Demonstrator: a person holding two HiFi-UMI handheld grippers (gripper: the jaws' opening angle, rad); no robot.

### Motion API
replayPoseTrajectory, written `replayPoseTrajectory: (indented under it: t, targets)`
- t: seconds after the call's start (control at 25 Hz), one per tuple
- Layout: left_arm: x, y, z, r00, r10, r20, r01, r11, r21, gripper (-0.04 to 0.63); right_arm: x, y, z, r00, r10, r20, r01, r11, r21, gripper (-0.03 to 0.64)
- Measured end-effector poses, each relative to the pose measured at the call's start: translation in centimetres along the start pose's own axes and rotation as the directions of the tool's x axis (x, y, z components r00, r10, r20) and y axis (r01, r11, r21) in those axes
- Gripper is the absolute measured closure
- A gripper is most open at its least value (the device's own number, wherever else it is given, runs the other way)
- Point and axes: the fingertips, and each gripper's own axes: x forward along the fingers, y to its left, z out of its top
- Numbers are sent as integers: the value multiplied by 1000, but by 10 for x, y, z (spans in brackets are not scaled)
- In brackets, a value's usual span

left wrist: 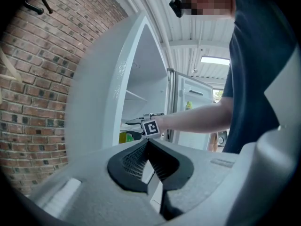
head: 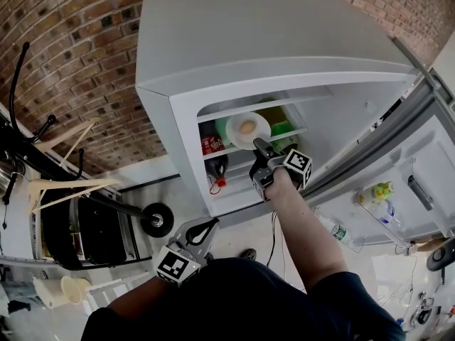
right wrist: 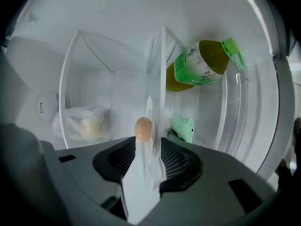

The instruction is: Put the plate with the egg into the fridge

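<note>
We count one plate (head: 260, 136) bearing one egg (head: 247, 127), resting on a fridge (head: 234, 34) shelf (head: 213, 153). The right gripper (head: 259, 146) has its jaws apart either side of the plate's near rim. The left gripper (head: 212, 224) is closed and empty.

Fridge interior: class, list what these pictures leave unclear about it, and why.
- Plate, near rim: head view, hidden behind the right gripper.
- White bag, contents: right gripper view, blurred through plastic.
- Red item, label: head view, too small.
- Shelf contents: left gripper view, mostly hidden by the fridge side wall.
</note>
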Motion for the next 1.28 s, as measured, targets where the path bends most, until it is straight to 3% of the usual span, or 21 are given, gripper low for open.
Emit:
replayPoseTrajectory:
  t: [0.32,0.88,1.08,1.28]
  targets:
    - [0,-5,3,1000,-22,4,22,1000,-12,591,-30,-11,-16,1000,11,-9,-11,1000,-3,431]
    - [12,-27,14,993,-112,25,112,994,0,591,-119,2,-93,989,93,-114,-97,995,-22,433]
    - [14,-34,16,989,-143,23,143,990,21,591,-145,6,-117,984,101,-150,-116,989,-95,449]
    - [17,-42,14,983,-181,23,180,983,18,591,-164,13,-137,975,91,-204,-139,962,-235,503]
